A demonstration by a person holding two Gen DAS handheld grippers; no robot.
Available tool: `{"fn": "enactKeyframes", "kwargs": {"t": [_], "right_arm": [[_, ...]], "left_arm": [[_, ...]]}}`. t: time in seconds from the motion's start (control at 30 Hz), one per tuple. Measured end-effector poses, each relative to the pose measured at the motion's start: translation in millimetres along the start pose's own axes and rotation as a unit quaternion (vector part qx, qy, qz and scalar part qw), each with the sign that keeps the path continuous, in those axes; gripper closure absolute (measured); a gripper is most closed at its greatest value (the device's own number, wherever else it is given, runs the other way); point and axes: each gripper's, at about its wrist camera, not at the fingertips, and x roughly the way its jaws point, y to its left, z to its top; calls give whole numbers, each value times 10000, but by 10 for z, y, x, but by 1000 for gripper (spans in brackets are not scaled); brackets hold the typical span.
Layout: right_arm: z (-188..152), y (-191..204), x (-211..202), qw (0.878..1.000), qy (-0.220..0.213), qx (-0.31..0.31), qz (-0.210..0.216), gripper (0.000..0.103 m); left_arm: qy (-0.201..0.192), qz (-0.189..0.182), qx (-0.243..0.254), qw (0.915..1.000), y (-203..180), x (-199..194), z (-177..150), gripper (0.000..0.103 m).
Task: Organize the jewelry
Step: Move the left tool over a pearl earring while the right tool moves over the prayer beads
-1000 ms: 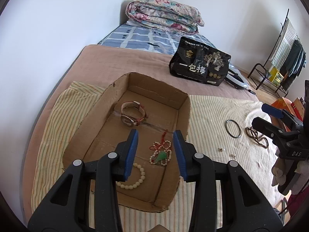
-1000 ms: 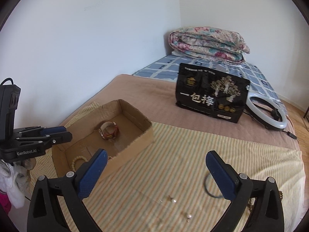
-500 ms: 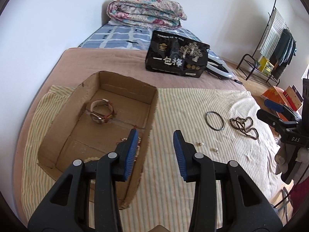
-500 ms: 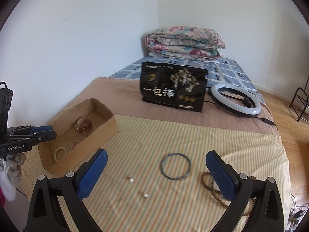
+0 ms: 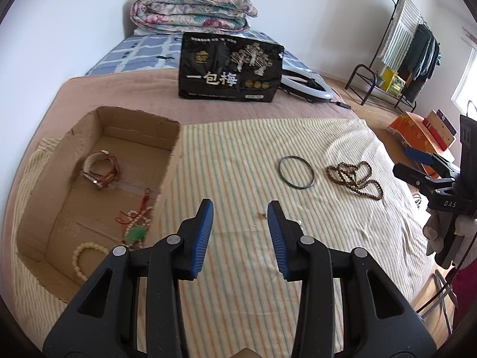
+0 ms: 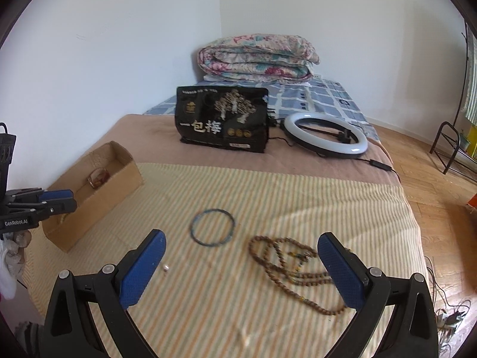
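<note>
A cardboard box [image 5: 171, 125] [image 6: 119, 176] on the striped cloth holds a watch [image 5: 100, 170], a red-corded green pendant [image 5: 135, 229] and a white bead bracelet [image 5: 86, 253]. On the cloth lie a dark bangle [image 5: 296, 172] [image 6: 212, 226], a brown bead necklace [image 5: 354, 176] [image 6: 295, 271] and small earrings [image 5: 262, 215] [image 6: 165, 267]. My left gripper [image 5: 240, 232] is open and empty over the cloth, right of the box. My right gripper [image 6: 238, 265] is wide open and empty, just before the bangle and necklace.
A black printed bag [image 5: 229, 71] [image 6: 222, 117] and a ring light [image 6: 325, 135] lie further back on the bed, with a folded quilt [image 6: 258, 58] behind. A clothes rack [image 5: 399, 47] stands on the floor to the right.
My left gripper has swung right, out from over the box to above the cloth. My right gripper has swung right and nearer to the bangle and necklace. Both stay open.
</note>
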Motion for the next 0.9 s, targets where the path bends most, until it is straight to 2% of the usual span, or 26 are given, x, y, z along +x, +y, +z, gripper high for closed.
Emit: {"fn": "enactKeyframes", "kwargs": {"t": [0.4, 0.6, 0.77, 0.9], "right_arm": [[-497, -526, 194, 9970, 686, -320, -186, 0], [-642, -522, 393, 9927, 961, -717, -140, 1], [-693, -540, 626, 9896, 1205, -790, -46, 12], [-680, -517, 742, 9859, 1258, -1095, -145, 12]], "left_arm": [[370, -174, 104, 9991, -275, 420, -109, 65], [518, -237, 109, 9983, -340, 597, -163, 65], [675, -287, 180, 9971, -387, 756, -210, 65], [793, -299, 204, 9962, -404, 893, -237, 65]]}}
